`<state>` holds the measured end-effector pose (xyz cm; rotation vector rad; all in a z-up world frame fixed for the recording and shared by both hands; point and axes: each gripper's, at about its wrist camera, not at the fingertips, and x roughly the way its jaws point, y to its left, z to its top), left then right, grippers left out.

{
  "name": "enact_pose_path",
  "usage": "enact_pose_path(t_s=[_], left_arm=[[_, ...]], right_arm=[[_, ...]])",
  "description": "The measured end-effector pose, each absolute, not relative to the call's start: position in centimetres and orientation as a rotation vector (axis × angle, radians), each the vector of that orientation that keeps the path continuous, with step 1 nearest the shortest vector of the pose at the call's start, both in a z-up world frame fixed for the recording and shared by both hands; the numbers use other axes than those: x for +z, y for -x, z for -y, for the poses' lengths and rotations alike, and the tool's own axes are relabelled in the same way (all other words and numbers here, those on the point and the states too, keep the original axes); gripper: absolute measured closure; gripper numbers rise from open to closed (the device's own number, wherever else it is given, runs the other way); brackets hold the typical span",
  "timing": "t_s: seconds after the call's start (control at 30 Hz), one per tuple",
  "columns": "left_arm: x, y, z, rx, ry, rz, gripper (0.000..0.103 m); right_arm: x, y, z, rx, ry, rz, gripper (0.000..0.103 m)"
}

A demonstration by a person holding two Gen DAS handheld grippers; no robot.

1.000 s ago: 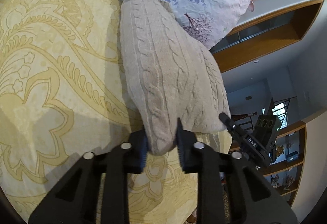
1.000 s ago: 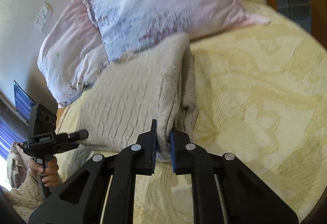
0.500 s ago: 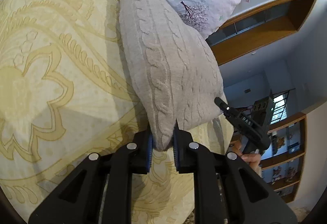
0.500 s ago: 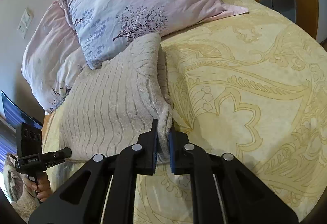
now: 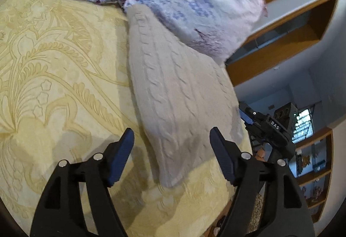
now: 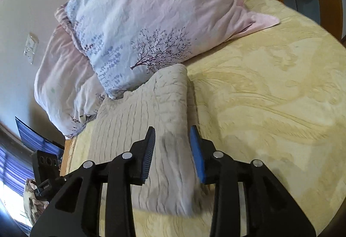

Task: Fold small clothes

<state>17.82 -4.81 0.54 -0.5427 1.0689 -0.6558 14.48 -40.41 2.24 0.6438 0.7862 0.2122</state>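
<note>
A folded beige cable-knit sweater (image 5: 173, 94) lies flat on the yellow patterned bedspread (image 5: 54, 89), its far end against the pillows. My left gripper (image 5: 172, 137) is open, its fingers spread either side of the sweater's near corner, holding nothing. In the right wrist view the same sweater (image 6: 151, 120) lies below my right gripper (image 6: 173, 144), which is open with its fingers straddling the folded right edge, not gripping it. The right gripper also shows in the left wrist view (image 5: 268, 126) past the sweater's far side.
Two floral pillows (image 6: 140, 27) lean at the head of the bed behind the sweater. The bedspread (image 6: 270, 96) stretches to the right. A wooden headboard and shelves (image 5: 292, 31) stand beyond the bed. The bed's edge (image 5: 227, 204) is close on the right.
Both grippers were shut on the sweater's near corners; both have now opened and let go. The sweater has dropped flat onto the bedspread.
</note>
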Motion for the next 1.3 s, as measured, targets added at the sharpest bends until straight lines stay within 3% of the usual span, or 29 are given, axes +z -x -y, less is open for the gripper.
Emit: enact_pose_path(t_s=[0.07,0.1,0.23,0.7,1.3], left_arm=[[0.2,-18.4,4.9,-0.648,0.559,-1.084,0.03],[0.1,-18.7,5.0,-0.635,0.564,-1.091,0.03],[0.2,-19.6,5.5,-0.621,0.567,-1.082,0.026],[0.2,-20.9,6.6,-0.611,0.544,-1.062,0.025],[-0.2,-21.0,6.9,-0.628,0.556,-1.072,0.022]], right_arm=[[2.0,-15.4,39.7,0.224,-0.625,-0.798,0.091],[2.3,-15.5,39.2,0.223,-0.594,-0.784,0.093],[4.3,-14.3,39.6,0.174,-0.541,-0.677,0.094],[-0.9,-15.5,40.4,0.055,-0.56,-0.827,0.094],[-0.9,-15.5,40.6,0.065,-0.597,-0.827,0.093]])
